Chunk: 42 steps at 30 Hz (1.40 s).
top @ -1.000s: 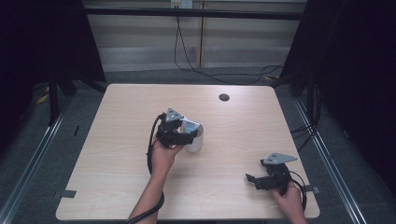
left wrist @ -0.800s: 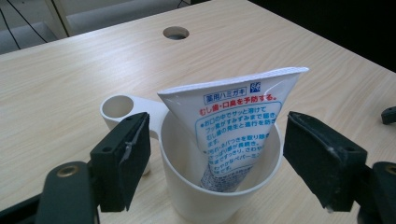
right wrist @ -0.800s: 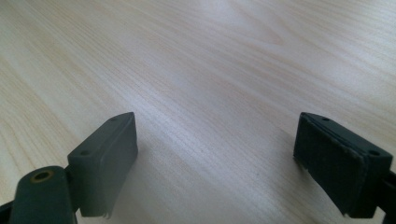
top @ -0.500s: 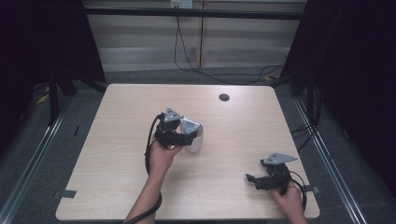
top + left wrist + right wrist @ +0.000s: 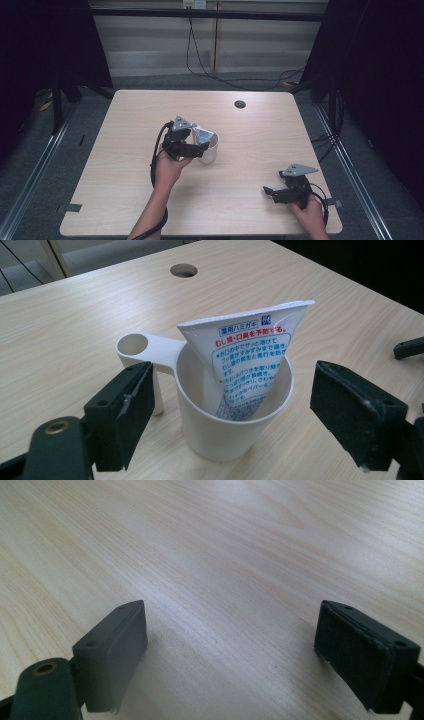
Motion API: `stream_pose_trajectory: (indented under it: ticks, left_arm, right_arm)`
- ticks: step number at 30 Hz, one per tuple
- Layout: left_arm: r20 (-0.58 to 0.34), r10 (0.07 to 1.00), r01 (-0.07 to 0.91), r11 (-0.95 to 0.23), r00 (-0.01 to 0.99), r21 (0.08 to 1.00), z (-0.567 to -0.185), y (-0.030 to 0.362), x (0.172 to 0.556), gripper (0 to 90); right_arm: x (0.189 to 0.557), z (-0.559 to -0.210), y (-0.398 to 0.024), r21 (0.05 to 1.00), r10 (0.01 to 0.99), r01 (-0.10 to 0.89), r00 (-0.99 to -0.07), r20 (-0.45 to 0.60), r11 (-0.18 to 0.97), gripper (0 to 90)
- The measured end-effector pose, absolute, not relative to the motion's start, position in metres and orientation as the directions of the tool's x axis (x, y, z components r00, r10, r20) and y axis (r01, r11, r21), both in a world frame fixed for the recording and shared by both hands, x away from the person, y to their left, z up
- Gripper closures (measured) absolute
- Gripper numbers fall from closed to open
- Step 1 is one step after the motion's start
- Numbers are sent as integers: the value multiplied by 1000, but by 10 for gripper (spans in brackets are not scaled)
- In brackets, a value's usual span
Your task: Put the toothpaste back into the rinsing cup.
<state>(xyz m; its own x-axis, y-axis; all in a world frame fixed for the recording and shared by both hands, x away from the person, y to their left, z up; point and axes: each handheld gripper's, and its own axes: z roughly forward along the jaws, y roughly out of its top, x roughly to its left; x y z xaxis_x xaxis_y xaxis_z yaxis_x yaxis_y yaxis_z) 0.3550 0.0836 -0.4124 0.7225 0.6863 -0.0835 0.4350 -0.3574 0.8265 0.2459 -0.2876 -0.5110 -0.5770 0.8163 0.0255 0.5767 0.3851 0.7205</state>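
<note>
The left tool [image 5: 227,415] has just been opening, jaws apart around the cup [image 5: 220,420] holding the tube [image 5: 245,350]; right tool [image 5: 235,655] at four o'clock, apart

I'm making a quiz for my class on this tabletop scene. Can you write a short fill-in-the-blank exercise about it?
1. The toothpaste tube stands inside a white ____.
2. The jaws of the left gripper stand ____, one on each side of the cup.
3. The cup's handle has a round ____ at its end.
4. The right gripper is open over the bare wooden ____.

Missing words: cup; open; hole; table
</note>
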Motion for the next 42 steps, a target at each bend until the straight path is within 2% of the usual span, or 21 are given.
stream_pose_trajectory:
  ticks: [42]
  left_arm:
    - [-67,687,448,-394,724,802,-413,133,345,177]
  right_arm:
    - [246,-511,-288,721,816,576,-578,25,386,131]
